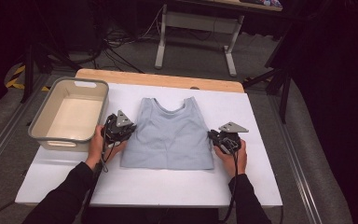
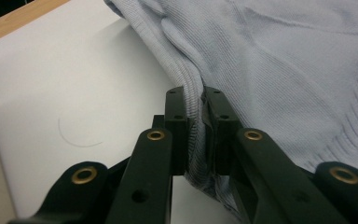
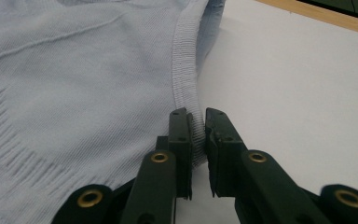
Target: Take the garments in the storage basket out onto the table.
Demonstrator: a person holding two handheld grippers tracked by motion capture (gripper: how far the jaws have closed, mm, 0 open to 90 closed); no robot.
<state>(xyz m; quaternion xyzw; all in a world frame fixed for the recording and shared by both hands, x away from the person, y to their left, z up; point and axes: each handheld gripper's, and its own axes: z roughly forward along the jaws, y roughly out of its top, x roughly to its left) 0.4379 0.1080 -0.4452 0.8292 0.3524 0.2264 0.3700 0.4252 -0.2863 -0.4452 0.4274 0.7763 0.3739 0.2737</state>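
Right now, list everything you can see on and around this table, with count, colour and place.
tank top: one, light blue, flat at the middle of the board, neck away from the person
bin: one, grey with a pale inside, left of the tank top, nothing in it
board: one, white, covering the table
table: one, wooden, its far edge showing beyond the board
desk legs: one pair, grey, on the floor behind
left gripper: one, black, shut on the tank top's left edge
right gripper: one, black, shut on its right edge
sleeves: two, black, at the bottom
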